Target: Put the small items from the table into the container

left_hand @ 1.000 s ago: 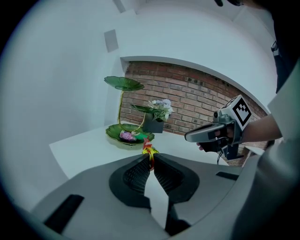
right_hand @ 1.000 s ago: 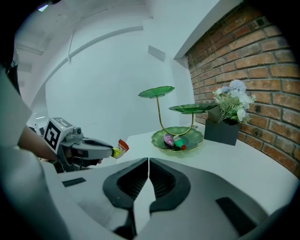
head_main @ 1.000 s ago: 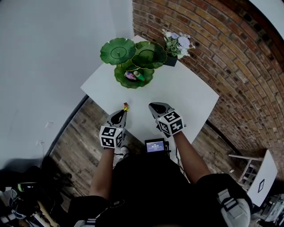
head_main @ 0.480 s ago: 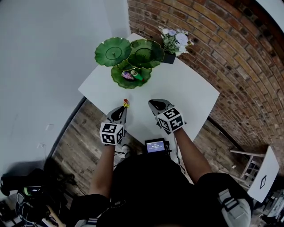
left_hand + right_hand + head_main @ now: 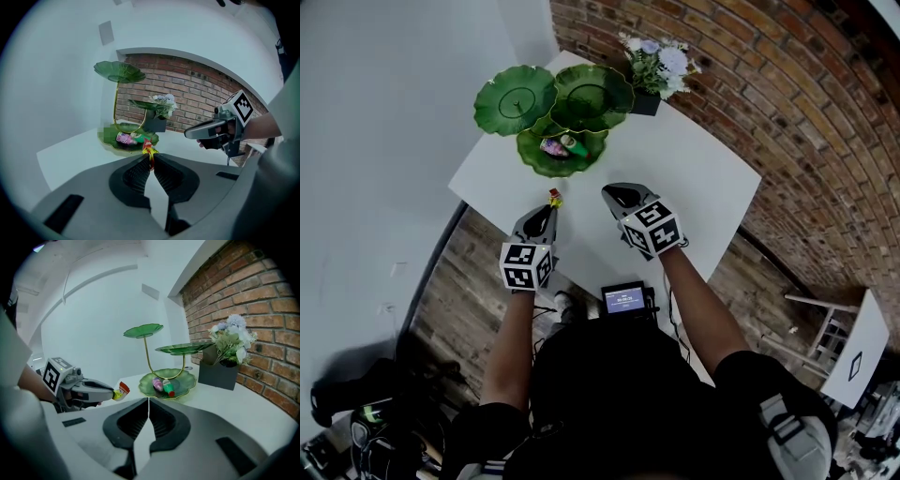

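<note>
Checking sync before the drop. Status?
Left gripper shut on yellow-red packet. Right gripper shut, empty. Lowest green dish holds pink item, green item. Nothing seen between packet and dish.

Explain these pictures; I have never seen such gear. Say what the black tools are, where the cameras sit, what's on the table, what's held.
A person holds a two-jaw gripper in each hand. One camera looks down from the head; the others ride on the grippers, looking along their jaws. The left gripper pinches a small yellow-and-red wrapped item. The right gripper is shut and empty. On the white table stand a green leaf-shaped tiered stand, two small items in its lowest dish, and potted flowers.
</note>
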